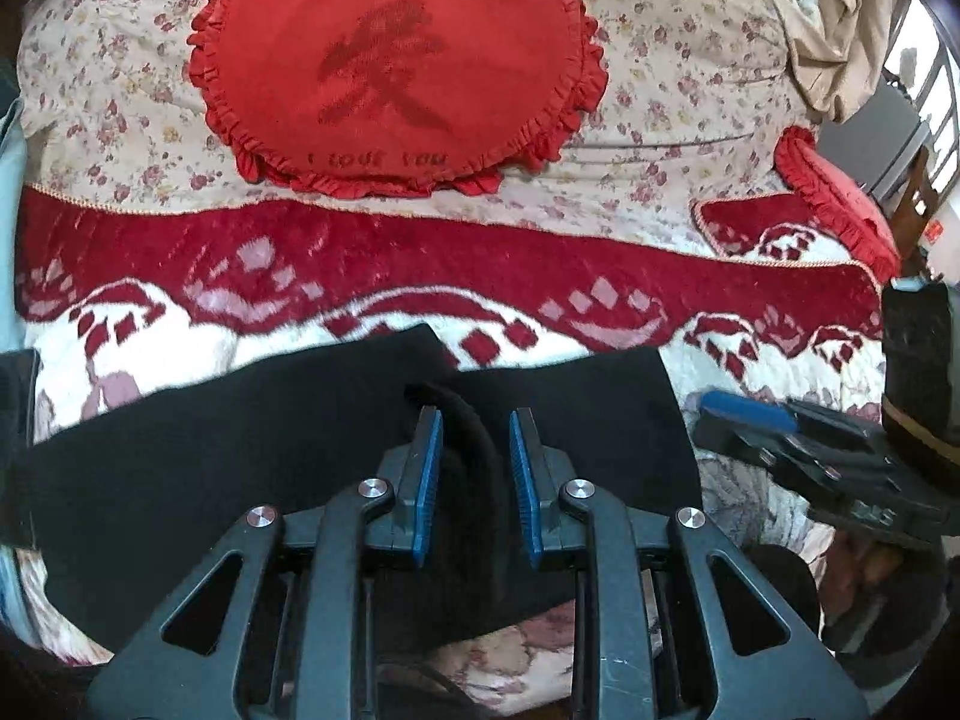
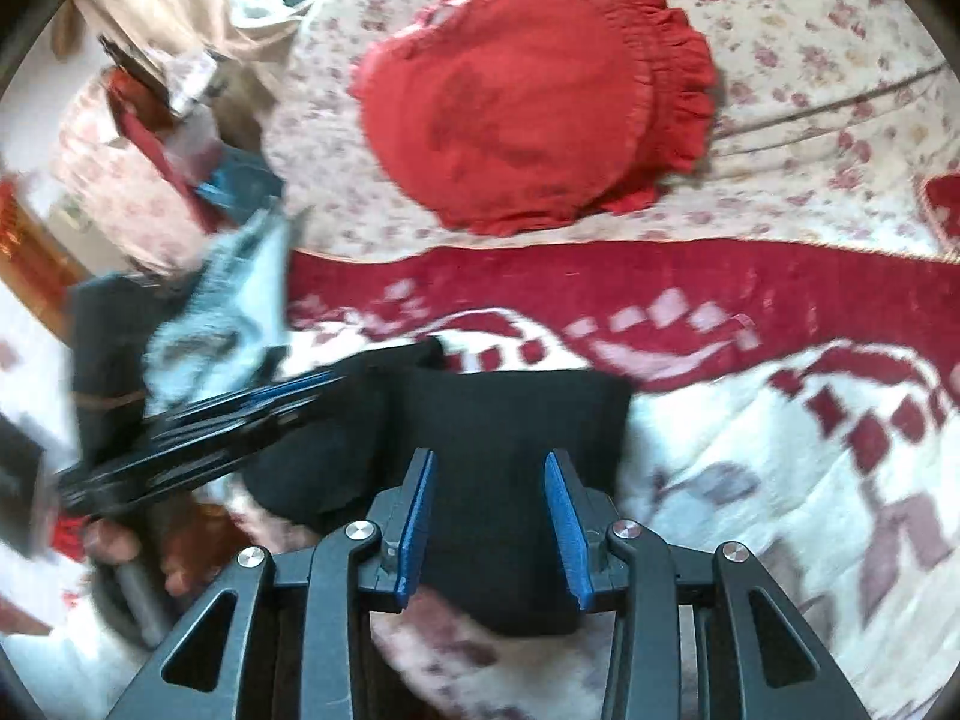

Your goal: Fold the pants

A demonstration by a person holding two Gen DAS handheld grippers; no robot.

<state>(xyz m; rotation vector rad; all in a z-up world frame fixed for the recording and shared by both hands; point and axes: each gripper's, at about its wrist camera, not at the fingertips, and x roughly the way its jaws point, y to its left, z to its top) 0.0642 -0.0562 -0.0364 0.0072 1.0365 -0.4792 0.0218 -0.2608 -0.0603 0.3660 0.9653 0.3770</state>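
Black pants (image 1: 210,456) lie crosswise on the blanket (image 1: 420,264) — folded

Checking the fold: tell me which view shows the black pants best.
Left wrist view: the black pants spread sharply across the blanket, a ridge between the tool's pads. The right wrist view is blurred and shows only one end.

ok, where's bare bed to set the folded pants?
Free: the red-and-white blanket between the black pants and red heart cushion, and right of the pants in the right wrist view. Crowded: around both tongs at the pants.
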